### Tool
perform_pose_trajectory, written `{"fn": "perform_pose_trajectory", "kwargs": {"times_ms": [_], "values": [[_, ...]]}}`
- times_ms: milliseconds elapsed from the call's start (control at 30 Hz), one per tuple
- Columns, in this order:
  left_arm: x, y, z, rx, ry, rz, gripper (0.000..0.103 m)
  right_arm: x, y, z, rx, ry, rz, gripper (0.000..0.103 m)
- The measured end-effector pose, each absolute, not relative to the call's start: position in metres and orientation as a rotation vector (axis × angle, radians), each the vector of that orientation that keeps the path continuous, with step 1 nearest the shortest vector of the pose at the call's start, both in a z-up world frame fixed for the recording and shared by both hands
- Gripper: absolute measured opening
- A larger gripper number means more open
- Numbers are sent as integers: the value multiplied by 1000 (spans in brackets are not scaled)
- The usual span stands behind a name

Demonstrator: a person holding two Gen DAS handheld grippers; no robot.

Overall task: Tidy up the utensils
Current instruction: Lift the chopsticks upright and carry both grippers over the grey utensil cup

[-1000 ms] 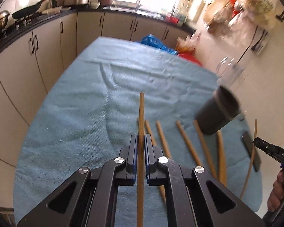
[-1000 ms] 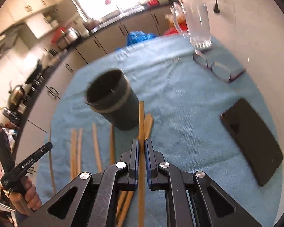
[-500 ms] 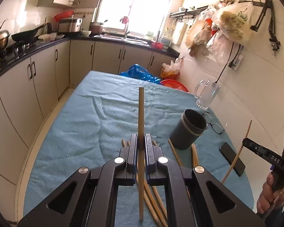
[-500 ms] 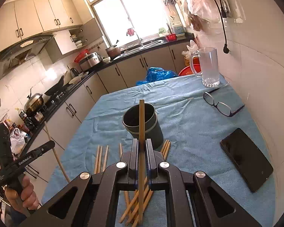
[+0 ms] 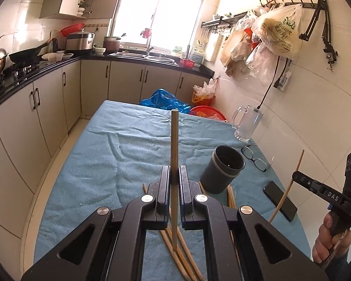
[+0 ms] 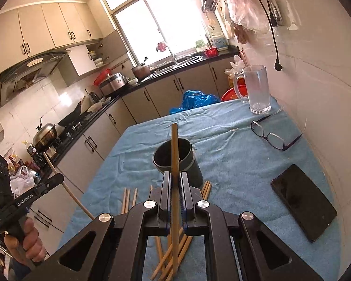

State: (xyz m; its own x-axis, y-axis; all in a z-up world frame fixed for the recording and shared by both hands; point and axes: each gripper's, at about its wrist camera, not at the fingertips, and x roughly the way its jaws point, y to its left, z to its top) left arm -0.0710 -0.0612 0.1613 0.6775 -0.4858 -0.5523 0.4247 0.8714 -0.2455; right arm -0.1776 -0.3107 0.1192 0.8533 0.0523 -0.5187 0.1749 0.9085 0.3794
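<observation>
A rough, napped light-blue terry cloth (image 5: 133, 154) covers the table. The slim tan wooden chopsticks (image 6: 166, 255) look smooth and matt, as does the dark grey plastic cylinder holder (image 6: 187, 164). The clear glass mug (image 6: 257, 89) and flat black phone (image 6: 304, 201) are glossy. Each black hand-held gripper (image 5: 174, 182) looks like matt plastic with shiny metal screws.

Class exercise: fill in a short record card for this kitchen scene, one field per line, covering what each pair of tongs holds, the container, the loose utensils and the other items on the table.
Left tongs: shut on one wooden chopstick, held above the table
Right tongs: shut on another chopstick
Container: dark grey cup, upright on the blue cloth; contents cannot be made out
Loose chopsticks: lying on the cloth beside the cup, not yet in it
Other items: glass mug, glasses, black phone
</observation>
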Motion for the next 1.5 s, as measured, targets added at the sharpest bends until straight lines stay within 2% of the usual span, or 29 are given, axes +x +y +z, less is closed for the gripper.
{"fn": "perform_pose_trajectory", "kwargs": {"times_ms": [400, 800, 1000, 1233, 1500], "values": [[-63, -80, 183, -78, 624, -555, 6, -173, -324, 146, 451, 479, -68, 7], [-41, -121, 252, -108, 519, -630, 6, -143, -342, 192, 474, 380, -75, 7], [-13, -148, 267, -137, 518, -648, 6, -124, -354, 205, 493, 339, -103, 7], [28, -181, 240, -167, 600, -657, 6, -93, -370, 197, 517, 361, -142, 7], [54, -200, 180, -149, 732, -646, 6, -60, -374, 151, 554, 489, -128, 7]]}}
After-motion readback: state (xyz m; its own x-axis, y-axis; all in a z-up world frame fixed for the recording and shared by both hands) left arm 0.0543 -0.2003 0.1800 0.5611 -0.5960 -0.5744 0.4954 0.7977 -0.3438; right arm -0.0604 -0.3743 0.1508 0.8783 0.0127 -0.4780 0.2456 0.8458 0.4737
